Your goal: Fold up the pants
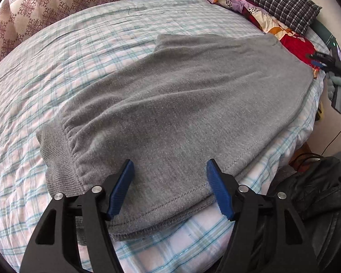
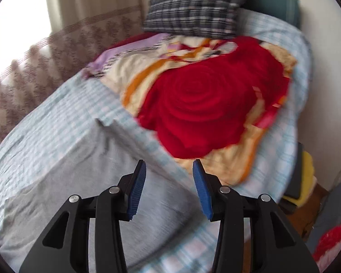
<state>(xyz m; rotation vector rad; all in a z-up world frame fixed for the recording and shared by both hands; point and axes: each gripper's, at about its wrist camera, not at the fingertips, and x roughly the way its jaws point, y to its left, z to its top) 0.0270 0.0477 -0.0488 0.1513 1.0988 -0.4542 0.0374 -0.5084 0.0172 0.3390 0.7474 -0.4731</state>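
Left tool (image 1: 169,187) and right tool (image 2: 169,187) both gape empty over grey pants (image 1: 181,104), folded lengthwise on the bed (image 1: 56,68); cross-folds seemingly remain.

A blue-checked bedsheet (image 1: 56,72) covers the bed. At its head lies a red floral blanket (image 2: 206,113), with a dark plaid pillow (image 2: 193,6) behind it. A patterned curtain (image 1: 56,0) hangs along the bed's far side.
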